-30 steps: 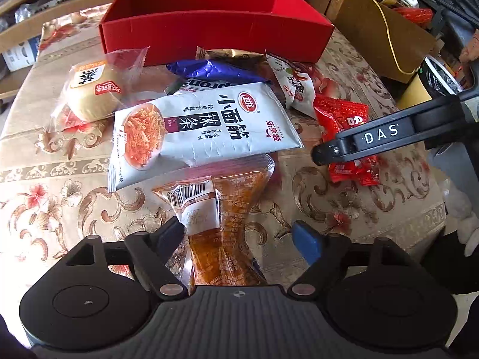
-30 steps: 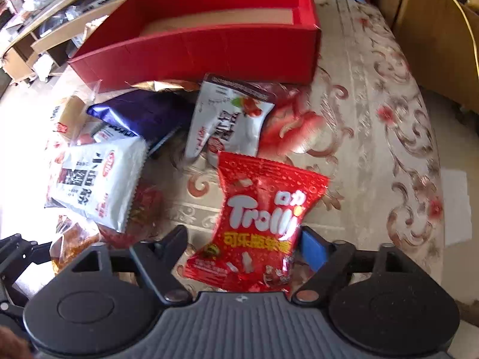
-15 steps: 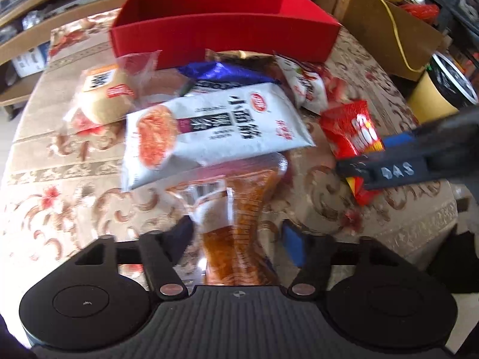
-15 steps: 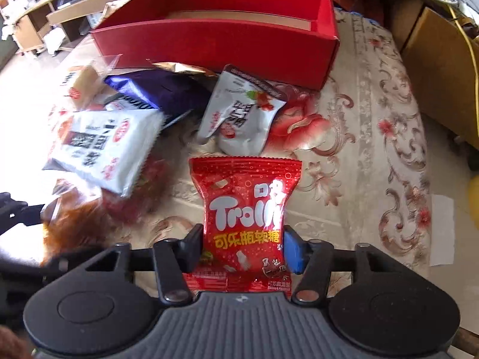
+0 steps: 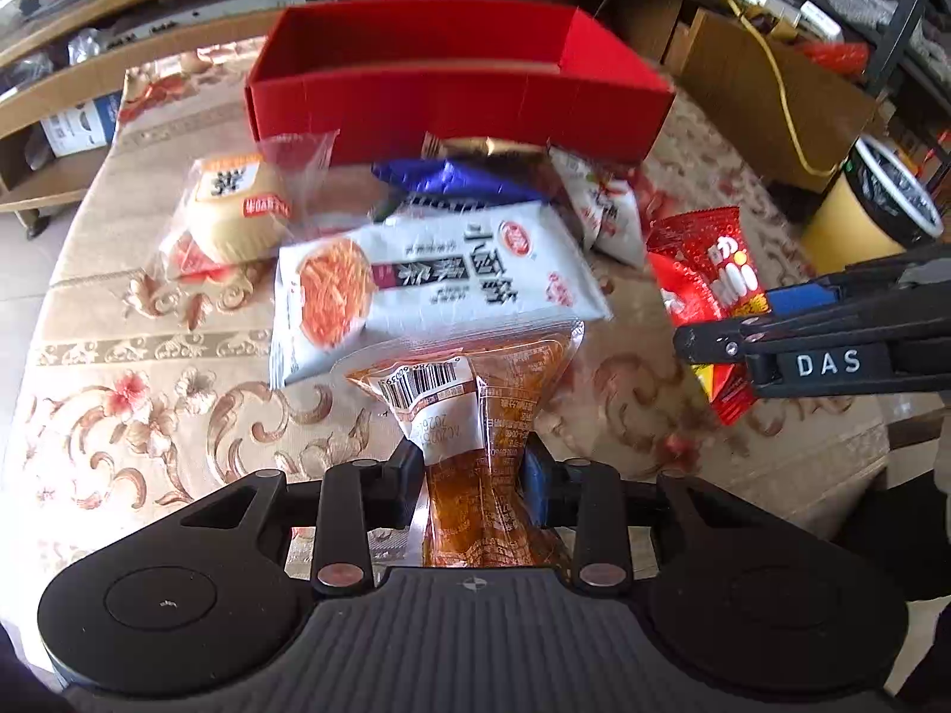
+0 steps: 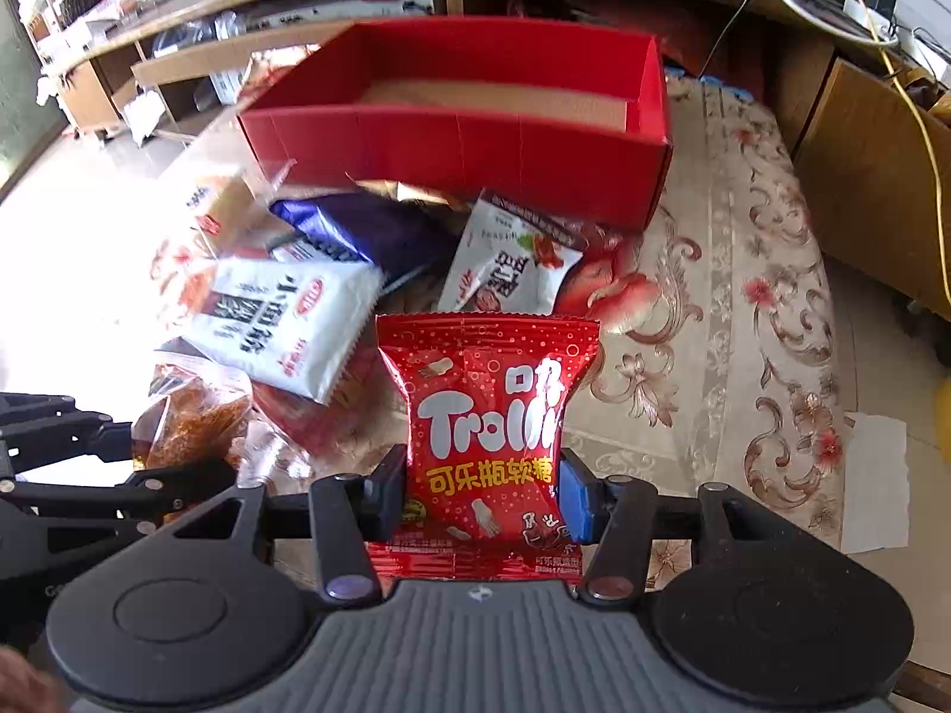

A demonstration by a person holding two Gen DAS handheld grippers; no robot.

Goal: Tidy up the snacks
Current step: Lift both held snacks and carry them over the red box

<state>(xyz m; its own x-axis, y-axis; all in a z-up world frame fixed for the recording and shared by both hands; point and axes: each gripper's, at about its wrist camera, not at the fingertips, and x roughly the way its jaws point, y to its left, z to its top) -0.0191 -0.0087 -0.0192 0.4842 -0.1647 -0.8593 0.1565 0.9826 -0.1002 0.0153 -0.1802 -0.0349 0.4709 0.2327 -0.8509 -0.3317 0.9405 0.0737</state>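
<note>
Left wrist view: my left gripper (image 5: 472, 478) pinches the orange snack pack (image 5: 475, 416) mid-body; my right gripper (image 6: 481, 496) clamps the red Trolli bag (image 6: 484, 416) — slick film may slip before the red box (image 6: 457, 142), well ahead.

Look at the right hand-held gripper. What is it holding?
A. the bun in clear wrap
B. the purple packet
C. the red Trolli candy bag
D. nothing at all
C: the right hand-held gripper has just closed its jaws on the red Trolli candy bag, pinching it from both sides, while the other snacks lie on the table in front of the red box.
</note>
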